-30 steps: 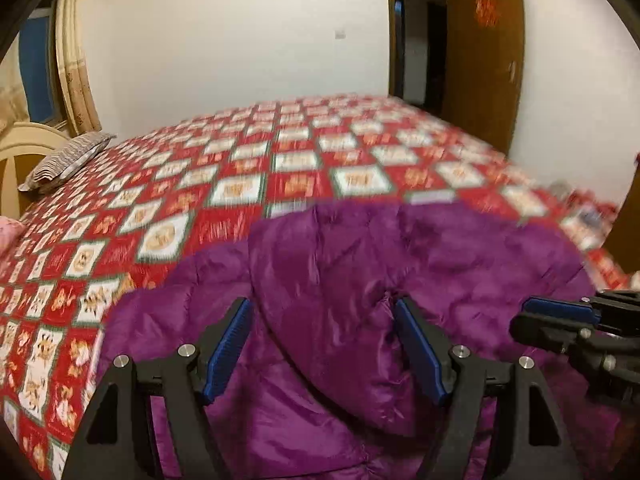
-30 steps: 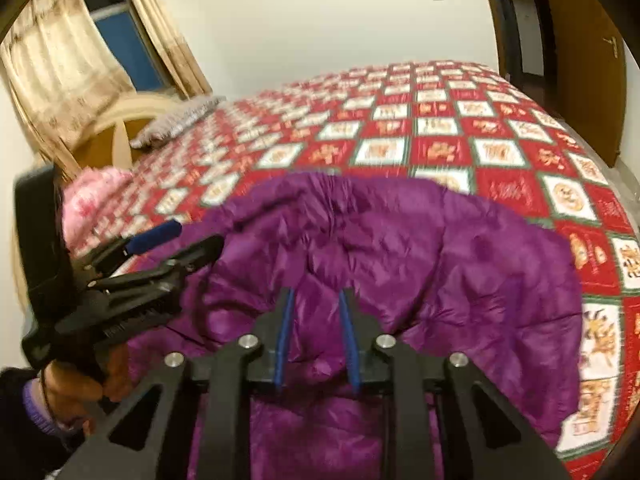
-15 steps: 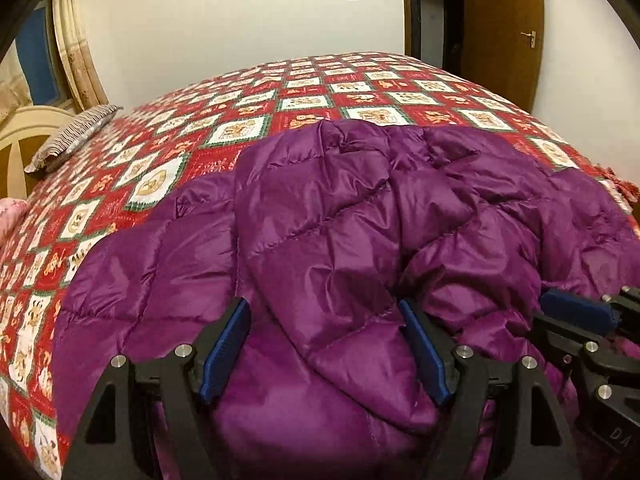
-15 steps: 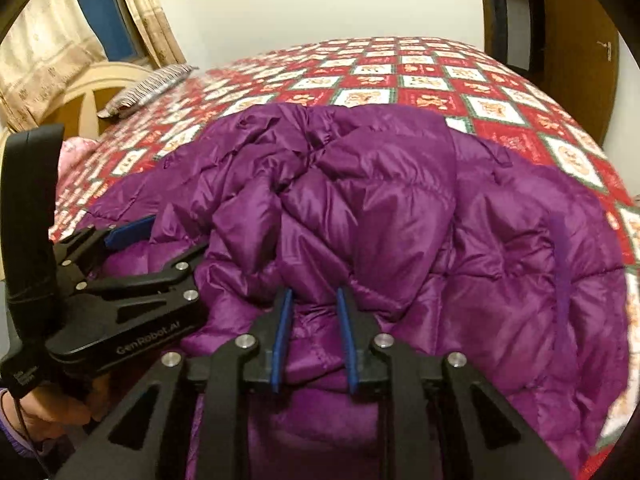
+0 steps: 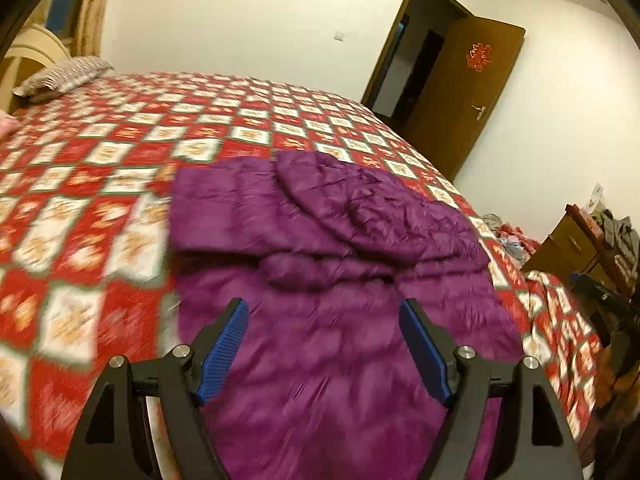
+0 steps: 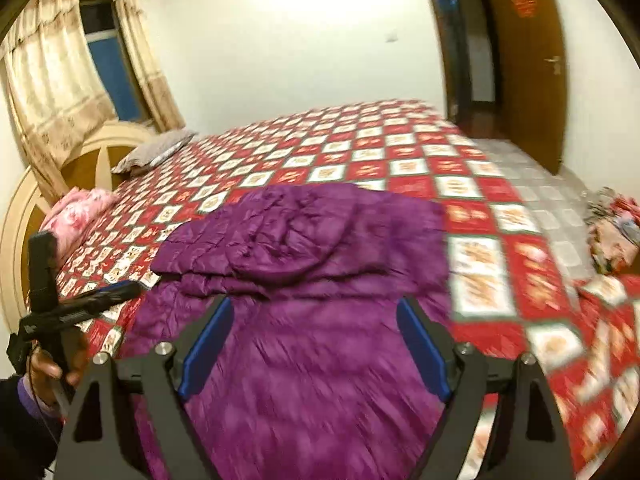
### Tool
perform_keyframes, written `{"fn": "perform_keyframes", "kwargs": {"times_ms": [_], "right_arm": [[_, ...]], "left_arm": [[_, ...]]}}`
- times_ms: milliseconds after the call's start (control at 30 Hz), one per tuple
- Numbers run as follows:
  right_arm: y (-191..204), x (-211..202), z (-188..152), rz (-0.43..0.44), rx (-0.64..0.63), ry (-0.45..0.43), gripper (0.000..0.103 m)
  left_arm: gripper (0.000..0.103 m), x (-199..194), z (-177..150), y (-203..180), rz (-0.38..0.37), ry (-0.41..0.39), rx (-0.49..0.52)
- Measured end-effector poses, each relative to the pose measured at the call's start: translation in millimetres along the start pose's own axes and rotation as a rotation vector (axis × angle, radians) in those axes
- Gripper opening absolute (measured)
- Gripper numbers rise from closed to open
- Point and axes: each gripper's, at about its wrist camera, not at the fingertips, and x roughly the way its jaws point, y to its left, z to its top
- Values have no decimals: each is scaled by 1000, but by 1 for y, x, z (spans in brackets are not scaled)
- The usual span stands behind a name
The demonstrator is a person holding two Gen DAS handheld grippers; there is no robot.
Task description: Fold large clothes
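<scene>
A purple quilted down jacket (image 5: 332, 264) lies on the red patterned bedspread (image 5: 120, 168), its upper part folded over the lower part. It also shows in the right wrist view (image 6: 304, 264). My left gripper (image 5: 322, 344) is open and empty, held above the near part of the jacket. My right gripper (image 6: 314, 340) is open and empty too, above the same near part. The left gripper (image 6: 116, 292) shows from the side at the left of the right wrist view, with the hand below it.
A striped pillow (image 5: 64, 76) and a cream headboard (image 6: 24, 216) stand at the bed's head, with a pink pillow (image 6: 76, 216) near them. A brown door (image 5: 460, 92) stands open at the far right. A wooden cabinet (image 5: 576, 248) and loose clothes (image 6: 612, 236) lie right of the bed.
My right gripper has opened and let go of the jacket. Both grippers have drawn back and up; the jacket's top part now lies folded flat over the lower part.
</scene>
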Motion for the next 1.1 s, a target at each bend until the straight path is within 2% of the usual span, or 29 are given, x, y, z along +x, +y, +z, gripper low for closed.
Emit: {"fn": "perform_keyframes", "kwargs": {"times_ms": [100, 200, 333, 400, 467, 567, 633, 800, 933, 1000, 1033, 1067, 1100], "right_arm": [[-14, -38, -26, -48, 16, 19, 88], [-25, -57, -61, -76, 42, 69, 88], [-32, -55, -112, -75, 112, 171, 88], [-33, -42, -139, -47, 162, 239, 88], [-31, -37, -153, -34, 169, 267, 88], [-26, -25, -170, -54, 165, 311, 88], [-25, -14, -180, -33, 177, 340, 88], [-23, 10, -194, -8, 186, 389, 83], [-18, 12, -196, -20, 171, 387, 82], [-15, 12, -196, -13, 142, 384, 62], [-14, 13, -197, -18, 133, 384, 56], [-16, 12, -199, -18, 131, 383, 42], [-18, 11, -198, -10, 139, 379, 21]], "left_arm": [[79, -33, -27, 13, 28, -8, 16], [79, -54, -58, 28, 43, -17, -20], [79, -61, -101, 40, 15, 28, -94], [79, -57, -121, 39, 28, 73, -106], [79, -54, -136, 37, 33, 102, -110], [79, -49, -159, 39, 15, 144, -149], [79, -44, -171, 41, -8, 171, -168], [79, -42, -183, 35, 0, 145, -101], [79, -44, -184, 40, -28, 134, -124], [68, -46, -185, 43, -33, 127, -139], [50, -47, -184, 43, -28, 130, -136], [31, -47, -184, 45, -29, 136, -139], [22, -47, -184, 47, -55, 141, -160]]}}
